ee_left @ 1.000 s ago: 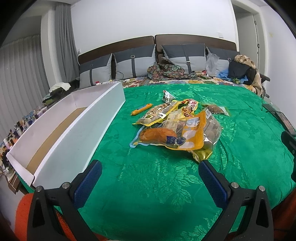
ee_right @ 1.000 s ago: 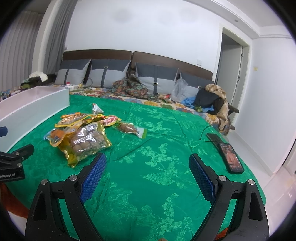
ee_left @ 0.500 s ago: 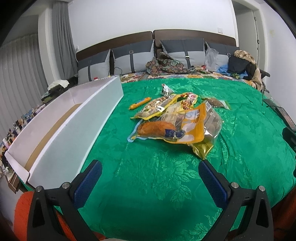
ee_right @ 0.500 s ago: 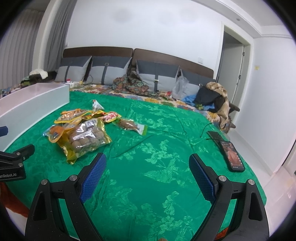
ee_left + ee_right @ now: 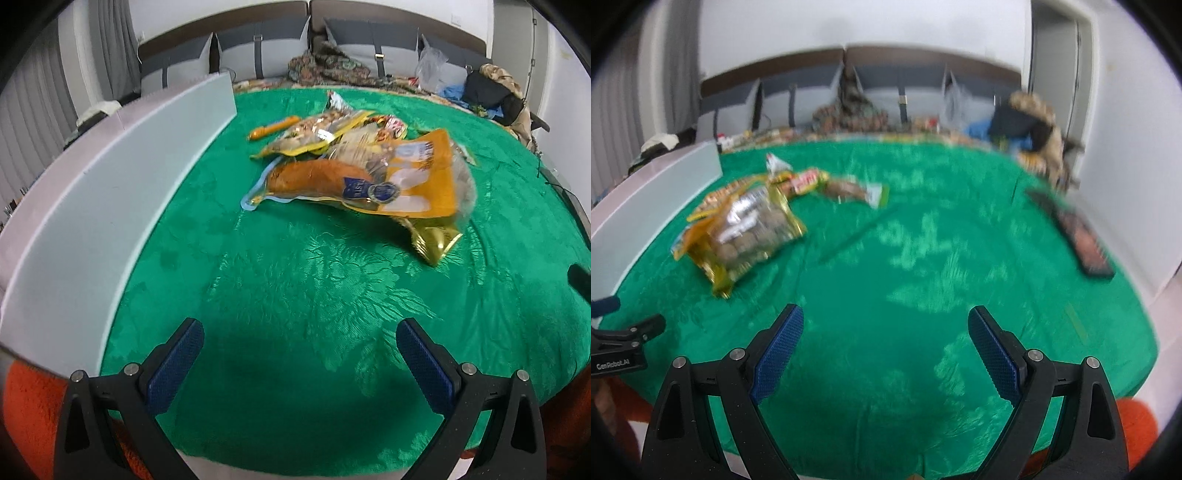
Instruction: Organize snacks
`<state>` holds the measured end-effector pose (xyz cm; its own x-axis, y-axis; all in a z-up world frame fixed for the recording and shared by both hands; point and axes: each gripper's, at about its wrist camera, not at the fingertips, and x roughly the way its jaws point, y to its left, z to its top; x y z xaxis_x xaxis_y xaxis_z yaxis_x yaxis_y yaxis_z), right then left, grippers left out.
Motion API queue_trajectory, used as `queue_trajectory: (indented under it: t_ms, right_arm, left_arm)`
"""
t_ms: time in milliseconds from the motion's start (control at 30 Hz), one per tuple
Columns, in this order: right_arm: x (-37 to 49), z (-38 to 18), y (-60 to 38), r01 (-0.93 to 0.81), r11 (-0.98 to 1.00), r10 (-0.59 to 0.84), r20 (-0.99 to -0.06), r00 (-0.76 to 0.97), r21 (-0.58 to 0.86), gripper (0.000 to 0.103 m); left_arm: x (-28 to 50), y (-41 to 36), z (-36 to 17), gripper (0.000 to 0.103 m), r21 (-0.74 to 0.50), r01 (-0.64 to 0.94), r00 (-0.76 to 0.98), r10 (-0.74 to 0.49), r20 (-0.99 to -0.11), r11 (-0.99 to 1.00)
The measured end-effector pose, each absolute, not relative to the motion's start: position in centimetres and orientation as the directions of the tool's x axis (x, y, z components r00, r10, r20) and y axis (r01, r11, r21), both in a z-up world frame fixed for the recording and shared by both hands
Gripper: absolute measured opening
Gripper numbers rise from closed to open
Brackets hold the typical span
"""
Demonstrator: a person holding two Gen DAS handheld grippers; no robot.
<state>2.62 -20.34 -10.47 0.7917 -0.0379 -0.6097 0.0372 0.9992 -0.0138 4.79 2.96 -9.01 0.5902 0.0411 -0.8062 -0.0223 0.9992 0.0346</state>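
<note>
the left gripper [image 5: 299, 354] is held low over the near part of a green bedspread [image 5: 295, 288], its blue-padded fingers [image 5: 177, 365] spread wide with nothing between them. the right gripper [image 5: 884, 349] is likewise held above the cloth, its fingers [image 5: 779, 354] parted and empty; the right wrist view is blurred, so fine detail there cannot be read. a heap of snack packets [image 5: 362, 162] is seen on the bedspread ahead of both grippers, well apart from the fingertips — nearest is an orange pouch [image 5: 369, 181] with a browned piece of food showing through its clear end, lying partly over a clear bag with gold trim [image 5: 750, 232] filled with round pale-brown pieces. behind these a yellow-edged packet [image 5: 314, 133] is overlapped by the pile, and an orange sausage-like stick [image 5: 273, 127] lies alone just beside it, toward the box. a long white box [image 5: 122, 177] is stood along the left edge of the bed, only its outer wall being shown in the left wrist view. a small clear packet with a green end [image 5: 857, 190] is set a little to the right of the heap, and a phone [image 5: 1084, 240] lies near the right edge — well apart from the snacks. grey pillows [image 5: 266, 40] are lined up against the headboard behind.
</note>
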Motion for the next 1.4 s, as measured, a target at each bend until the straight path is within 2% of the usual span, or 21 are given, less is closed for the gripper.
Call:
queue_trajectory:
  t_ms: [100,233,433,767,933,1100,1400]
  right_arm:
    - [5.0,-11.3,-21.3,0.04,0.999,-0.01,-0.681,0.733,0.028,0.093]
    - [8.6,-11.8,-22.9,0.07,0.997,-0.017,-0.717,0.696,0.044,0.093]
    - [13.8,-12.5,-25.1,0.115,0.993,-0.051,-0.753,0.656,0.033,0.093]
    - [15.3,-13.6,-26.7,0.161,0.987,-0.09,-0.749,0.656,0.023,0.094]
    - [15.4,-13.5,-26.6,0.161,0.987,-0.092,-0.749,0.656,0.021,0.095]
    - [15.4,-13.6,-26.6,0.162,0.987,-0.092,-0.749,0.656,0.02,0.095]
    - [15.4,-13.6,-26.6,0.162,0.987,-0.092,-0.75,0.655,0.02,0.095]
  left_arm:
    - [6.6,3.4,-9.6,0.103,0.035,-0.023,0.564,0.042,-0.824,0.999]
    - [9.4,4.0,-10.7,0.103,0.007,-0.044,0.506,0.028,-0.862,0.999]
    - [12.1,4.1,-10.8,0.103,-0.016,-0.035,0.49,0.003,-0.872,0.999]
    - [17.0,3.9,-10.7,0.103,-0.015,0.056,0.465,-0.039,-0.884,0.998]
    - [18.6,3.8,-10.9,0.103,-0.012,0.025,0.486,-0.023,-0.874,1.0]
    - [18.1,3.8,-11.0,0.103,-0.009,0.018,0.551,-0.018,-0.834,1.0]
    - [14.7,5.5,-10.8,0.103,-0.015,0.095,0.521,-0.063,-0.851,0.995]
